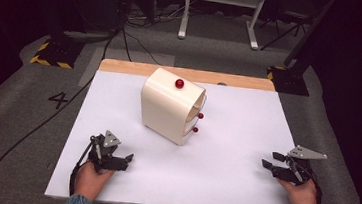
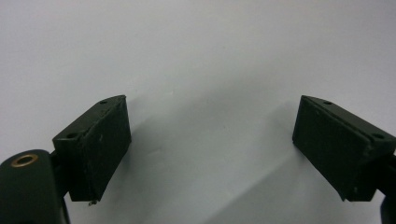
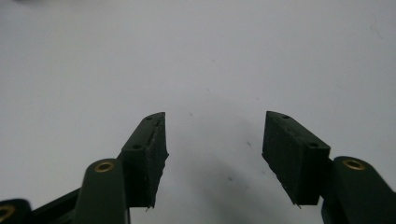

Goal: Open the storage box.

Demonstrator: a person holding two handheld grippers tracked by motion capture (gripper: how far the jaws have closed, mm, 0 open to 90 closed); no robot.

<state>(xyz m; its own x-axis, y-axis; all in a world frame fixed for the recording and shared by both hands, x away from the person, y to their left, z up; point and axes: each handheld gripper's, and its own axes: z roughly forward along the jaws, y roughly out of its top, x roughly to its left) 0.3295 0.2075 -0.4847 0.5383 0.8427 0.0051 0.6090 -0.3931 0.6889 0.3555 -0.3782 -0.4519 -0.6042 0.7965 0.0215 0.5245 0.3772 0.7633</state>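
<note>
A cream cabinet [image 1: 168, 108] with rounded top stands upright on the white table top [image 1: 226, 131], slightly left of centre. A red ball [image 1: 179, 84] sits on its top, and two small red knobs [image 1: 199, 116] show on its right-facing front. My left gripper [image 1: 120, 159] rests near the front left edge, held by a hand, jaws apart and empty. My right gripper [image 1: 270, 160] rests near the front right edge, also open and empty. In the left gripper view the left gripper [image 2: 212, 140] hangs over bare white surface. The right gripper [image 3: 215, 156] likewise faces bare table.
A wooden strip [image 1: 122, 66] runs along the table's far edge. Beyond it lie grey floor, cables [image 1: 134, 42], a white frame's legs [image 1: 220, 15] and dark stand bases with hazard tape [image 1: 53, 54]. Both grippers sit well apart from the cabinet.
</note>
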